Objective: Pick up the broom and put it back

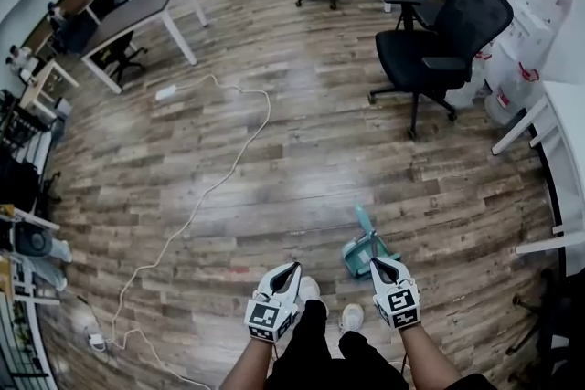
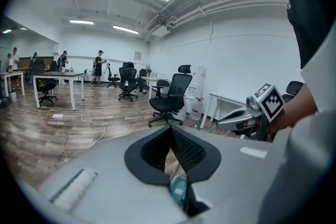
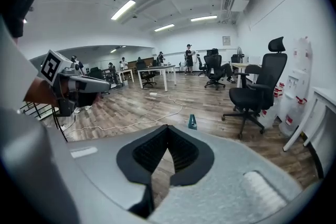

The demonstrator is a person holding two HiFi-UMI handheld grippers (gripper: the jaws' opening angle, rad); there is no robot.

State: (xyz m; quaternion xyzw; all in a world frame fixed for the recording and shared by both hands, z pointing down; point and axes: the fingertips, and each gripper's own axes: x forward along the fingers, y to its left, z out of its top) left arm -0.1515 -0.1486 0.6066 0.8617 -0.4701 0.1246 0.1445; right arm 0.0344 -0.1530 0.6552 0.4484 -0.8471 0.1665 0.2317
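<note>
Left gripper (image 1: pixel 293 269) & right gripper (image 1: pixel 376 264) jaws both shut, empty; reach step imo, next: open one around the broom (image 1: pixel 364 244).

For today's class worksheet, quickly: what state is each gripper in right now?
Left gripper: jaws closed, holding nothing.
Right gripper: jaws closed, holding nothing.
</note>
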